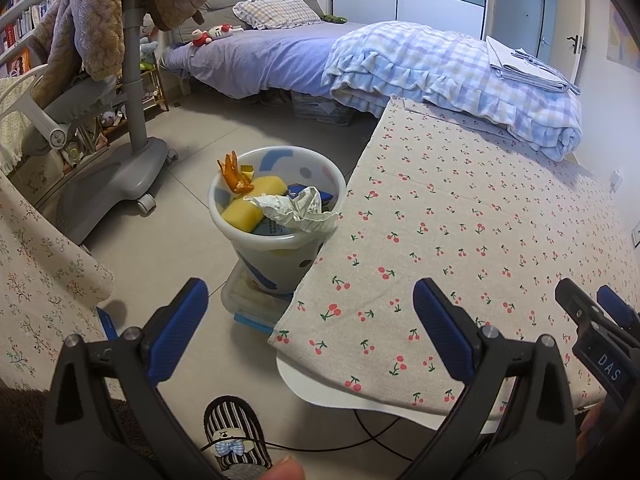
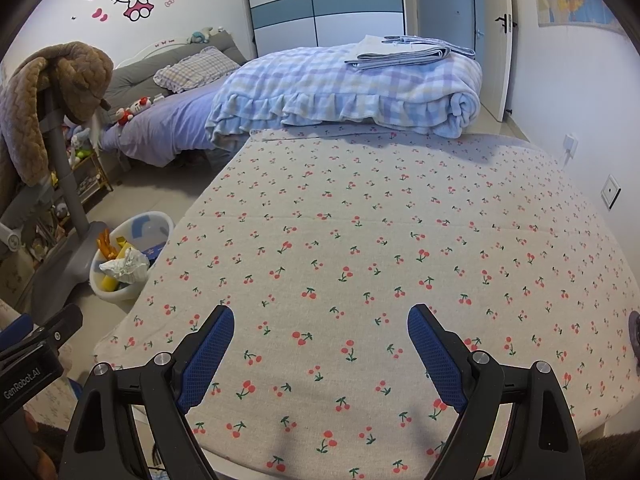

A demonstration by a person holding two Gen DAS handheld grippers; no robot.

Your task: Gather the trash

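Note:
A white bin (image 1: 276, 252) with blue and grey shapes stands on the floor beside the table's left edge. It is heaped with trash: a crumpled white paper (image 1: 292, 210), yellow sponges (image 1: 244, 212) and an orange wrapper (image 1: 234, 178). The bin (image 2: 120, 292) also shows at the left of the right wrist view. My left gripper (image 1: 310, 320) is open and empty, hanging over the table's near left corner, short of the bin. My right gripper (image 2: 320, 344) is open and empty above the cherry-print tablecloth (image 2: 360, 240). No loose trash shows on the cloth.
A clear lidded box (image 1: 248, 304) sits under the bin. A grey wheeled chair (image 1: 120, 176) draped with a brown plush blanket stands left. A bed with a folded checked quilt (image 2: 360, 92) lies beyond the table. A striped slipper (image 1: 236, 436) and a cable are on the floor below.

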